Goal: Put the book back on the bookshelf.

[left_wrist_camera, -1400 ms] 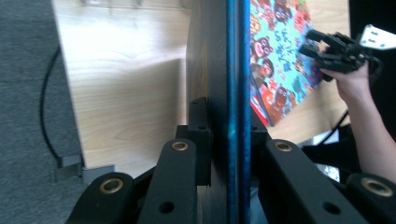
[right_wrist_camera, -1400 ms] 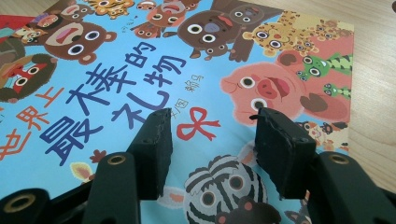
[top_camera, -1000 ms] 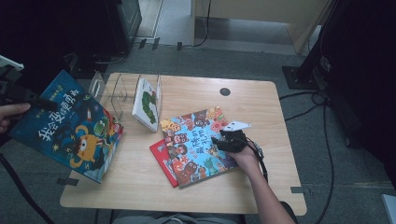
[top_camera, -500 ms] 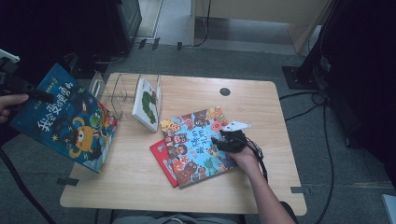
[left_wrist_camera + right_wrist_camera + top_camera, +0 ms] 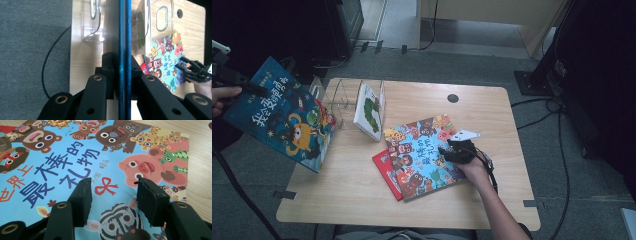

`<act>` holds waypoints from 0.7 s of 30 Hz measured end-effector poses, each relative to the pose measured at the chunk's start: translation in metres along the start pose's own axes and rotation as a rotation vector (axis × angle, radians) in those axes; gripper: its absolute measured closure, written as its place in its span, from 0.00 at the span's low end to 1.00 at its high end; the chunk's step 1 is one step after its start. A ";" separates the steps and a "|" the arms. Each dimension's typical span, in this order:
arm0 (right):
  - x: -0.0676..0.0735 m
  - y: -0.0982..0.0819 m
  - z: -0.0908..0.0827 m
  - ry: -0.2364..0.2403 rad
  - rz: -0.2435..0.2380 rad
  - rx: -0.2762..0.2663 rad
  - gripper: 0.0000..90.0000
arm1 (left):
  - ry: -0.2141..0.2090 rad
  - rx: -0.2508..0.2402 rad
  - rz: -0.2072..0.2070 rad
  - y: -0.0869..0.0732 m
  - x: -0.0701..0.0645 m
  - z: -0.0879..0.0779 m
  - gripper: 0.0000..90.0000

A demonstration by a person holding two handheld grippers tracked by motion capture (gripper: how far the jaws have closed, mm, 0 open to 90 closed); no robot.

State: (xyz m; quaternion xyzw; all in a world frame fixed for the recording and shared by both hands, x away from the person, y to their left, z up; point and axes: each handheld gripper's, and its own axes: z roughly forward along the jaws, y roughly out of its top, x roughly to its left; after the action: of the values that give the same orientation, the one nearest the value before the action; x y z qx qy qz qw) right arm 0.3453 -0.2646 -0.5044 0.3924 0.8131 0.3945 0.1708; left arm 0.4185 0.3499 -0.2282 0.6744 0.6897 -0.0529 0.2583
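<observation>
My left gripper [image 5: 254,89] is shut on the top edge of a dark blue picture book [image 5: 287,120] with an orange monster on its cover. It holds the book in the air, tilted, past the table's left edge. In the left gripper view that blue book [image 5: 124,37] runs edge-on between the closed jaws of the left gripper [image 5: 122,75]. My right gripper [image 5: 447,152] rests open over a light blue animal book [image 5: 419,155] lying flat on the table. In the right gripper view the right gripper [image 5: 113,192] stands just above the animal book's cover [image 5: 62,162], with nothing between its pads.
A red book [image 5: 384,165] lies under the animal book. A clear book rack [image 5: 337,97] at the table's back left holds a white book [image 5: 369,110], upright and leaning. The wooden table [image 5: 362,200] has a cable hole [image 5: 453,98]. Cables trail on the floor.
My left gripper has carried the blue book toward the far side, up in the picture, still left of the table. The right gripper and the books on the table have stayed put.
</observation>
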 end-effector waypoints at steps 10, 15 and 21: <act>0.000 0.000 0.000 -0.002 0.001 0.000 0.51 | 0.003 -0.036 -0.032 0.025 0.008 0.013 0.92; 0.000 0.000 0.000 -0.001 0.001 0.001 0.51 | -0.004 -0.045 -0.032 0.036 0.009 0.021 0.92; 0.000 0.000 0.000 -0.003 0.000 0.000 0.51 | -0.009 -0.039 -0.026 0.047 0.010 0.027 0.92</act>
State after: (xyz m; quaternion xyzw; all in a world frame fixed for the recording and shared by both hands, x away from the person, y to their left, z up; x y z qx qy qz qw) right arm 0.3450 -0.2644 -0.5045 0.3931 0.8128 0.3941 0.1718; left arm 0.4714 0.3515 -0.2430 0.6600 0.6981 -0.0459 0.2737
